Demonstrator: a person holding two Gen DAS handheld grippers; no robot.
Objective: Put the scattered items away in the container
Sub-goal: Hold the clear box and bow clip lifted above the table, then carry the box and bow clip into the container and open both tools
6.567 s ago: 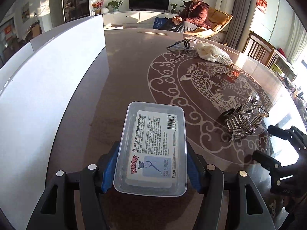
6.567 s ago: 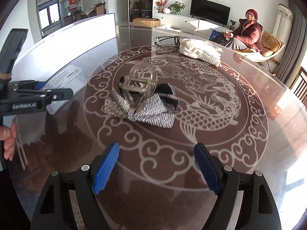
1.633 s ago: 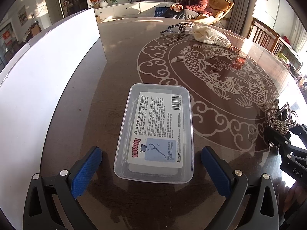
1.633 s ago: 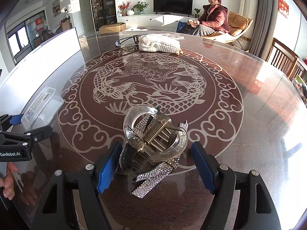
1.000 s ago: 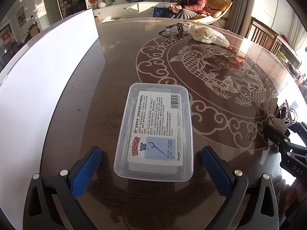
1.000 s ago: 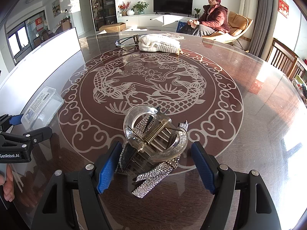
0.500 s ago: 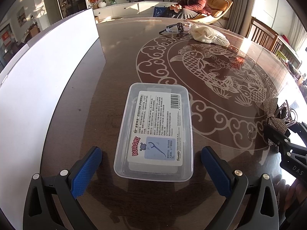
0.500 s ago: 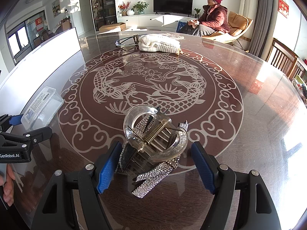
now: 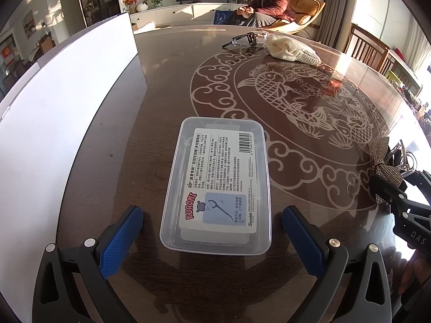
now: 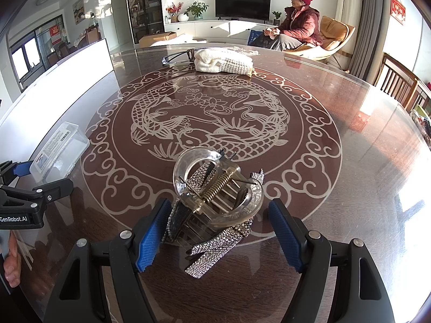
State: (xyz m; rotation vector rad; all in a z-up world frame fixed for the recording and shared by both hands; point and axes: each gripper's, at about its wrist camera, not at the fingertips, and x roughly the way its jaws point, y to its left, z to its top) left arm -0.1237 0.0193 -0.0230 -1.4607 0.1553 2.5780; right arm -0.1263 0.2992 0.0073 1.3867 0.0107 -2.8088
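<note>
From the left wrist, the left hand-held gripper stands with its blue pads spread wide on either side of a clear plastic container, neither pad touching its walls. The container sits on the dark surface, its large printed label readable through the clear plastic; only this view shows that text and the barcode plainly. At the right edge a rhinestone bow and part of a clear hair claw clip peek out behind the black frame of the right hand-held gripper, too cut off to judge its jaws here. Far back lie a pair of glasses and a cream knitted cloth, close beside each other.

From the right wrist, the right hand-held gripper is spread around the hair claw clip and the bow heaped together with it; the left pad sits just beside the pile, the right pad apart from it. This view alone shows the clip's spring and teeth. The container appears at the left, well apart from the clip, with one arm of the left hand-held gripper before it and fingertips at the frame's edge. A seated person is in the room beyond.
</note>
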